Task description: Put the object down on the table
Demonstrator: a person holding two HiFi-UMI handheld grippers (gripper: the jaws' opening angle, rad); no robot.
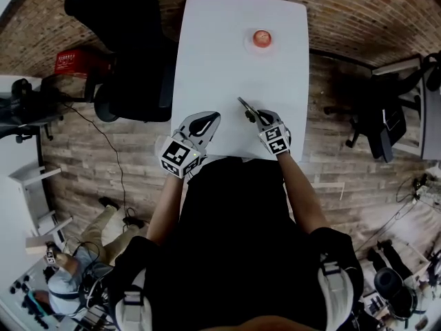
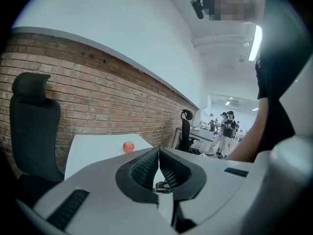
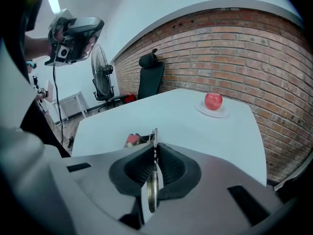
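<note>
Left hand-held gripper (image 1: 212, 118) closed, right one (image 1: 259, 119) clamping utensil (image 1: 246, 106)

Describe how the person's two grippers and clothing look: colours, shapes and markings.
The left gripper and right gripper both have smooth, pale grey shells, with black ribbed pads set in a rounded dark recess. Each carries a cube printed with black-and-white square markers. No cables show on them. The person wears a black short-sleeved top.

thin metal piece (image 3: 151, 190) in right gripper (image 3: 155, 148): edge-on, kind unreadable. table (image 1: 207, 61) near edge hidden under person's torso (image 1: 234, 219), frame centre. people (image 2: 226, 126) mid-right of left gripper view too small.
</note>
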